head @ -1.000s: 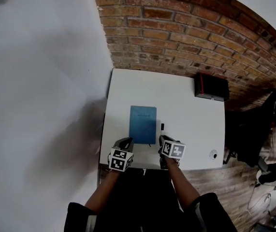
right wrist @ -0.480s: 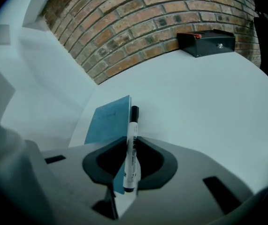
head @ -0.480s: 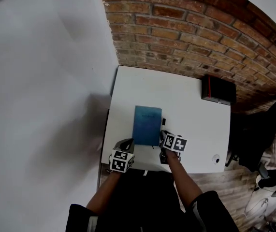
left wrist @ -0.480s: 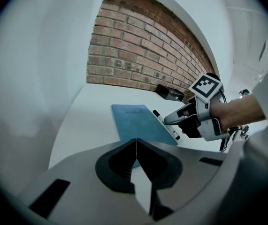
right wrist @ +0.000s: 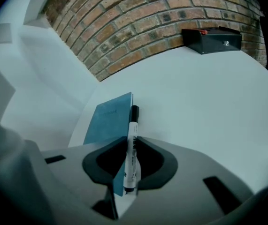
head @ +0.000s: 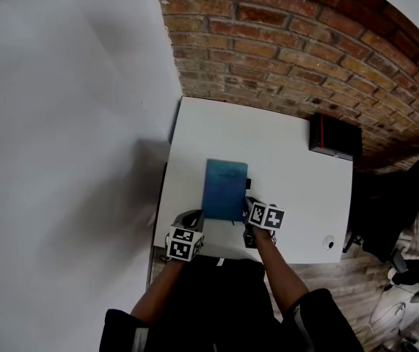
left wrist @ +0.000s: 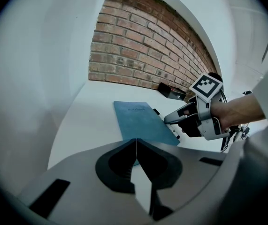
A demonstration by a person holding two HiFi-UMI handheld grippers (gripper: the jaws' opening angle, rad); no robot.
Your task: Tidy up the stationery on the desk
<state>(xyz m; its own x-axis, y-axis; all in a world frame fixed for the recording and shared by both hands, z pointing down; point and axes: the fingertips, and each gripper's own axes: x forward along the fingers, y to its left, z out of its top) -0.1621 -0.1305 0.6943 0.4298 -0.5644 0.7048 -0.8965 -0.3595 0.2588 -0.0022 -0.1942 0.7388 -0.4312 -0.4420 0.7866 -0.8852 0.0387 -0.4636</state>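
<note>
The white desk (head: 282, 145) is smooth and matte, set against a rough red brick wall (head: 282, 50) beyond the notebook's far end. The notebook (head: 224, 189) is my landmark. It is a flat rectangle with a soft-looking blue cover, lying closed towards the near edge of the desk, its long sides running away from me. Well beyond its far right corner, against the wall, sits a hard black box (head: 335, 136) with a red edge.

My left gripper (left wrist: 136, 146) hangs at the notebook's near left corner with its jaws pressed together on nothing. My right gripper (right wrist: 129, 158) is at the notebook's near right corner, clamped on a marker (right wrist: 133, 125). The marker is a slim white plastic cylinder with dark print and a black cap. It points away from me along the notebook's right edge, just beside it.

I judge the step to be taking the marker off to wherever it belongs. The barrel is round and slick, so I should keep the squeeze firm and centred so it doesn't swivel in the jaws. I should lift straight up before carrying it away from the notebook, since the cover's edge is close enough to catch and drag. My idle left gripper could steady that near left corner if the notebook shifts.
</note>
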